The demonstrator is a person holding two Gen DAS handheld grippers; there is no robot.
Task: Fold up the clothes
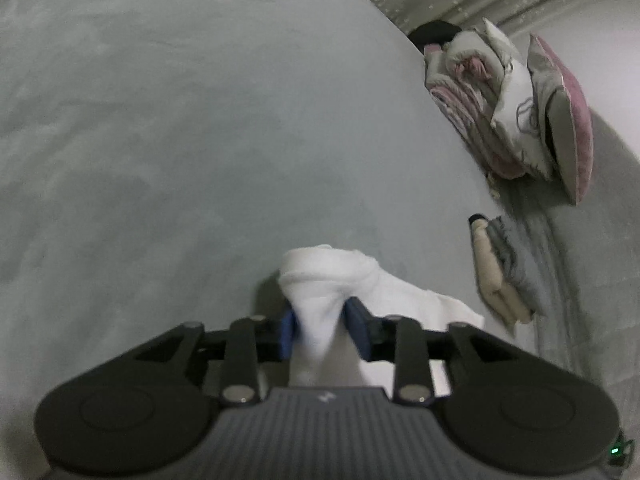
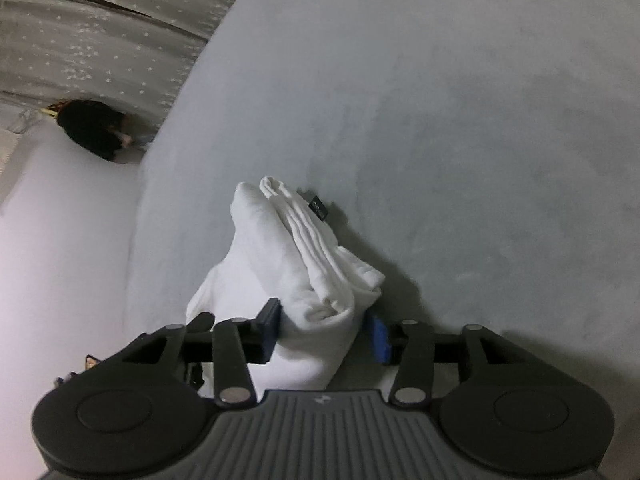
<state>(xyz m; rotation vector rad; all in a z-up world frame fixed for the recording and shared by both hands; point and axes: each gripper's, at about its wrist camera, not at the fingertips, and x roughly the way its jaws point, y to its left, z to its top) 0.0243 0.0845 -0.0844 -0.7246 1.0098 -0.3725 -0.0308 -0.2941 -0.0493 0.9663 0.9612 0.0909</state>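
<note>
Surface: grey plush surface (image 1: pixel 180 120), starry curtain (image 2: pixel 100 40) behind.
L view only: folded stacks (image 1: pixel 500 280).
Claws: your left claw (image 1: pixel 324 330) & right claw (image 2: pixel 324 332) both pinched white garment (image 2: pixel 280 248).

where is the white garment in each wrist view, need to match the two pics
Left wrist view: the white garment sits bottom centre, bunched and pinched between the left gripper fingers.
Right wrist view: the white garment sits centre to lower centre, folded in layers with a small black label at its far end, clamped in the right gripper.
Shared landmark: the grey bed surface under the garment in both.
</note>
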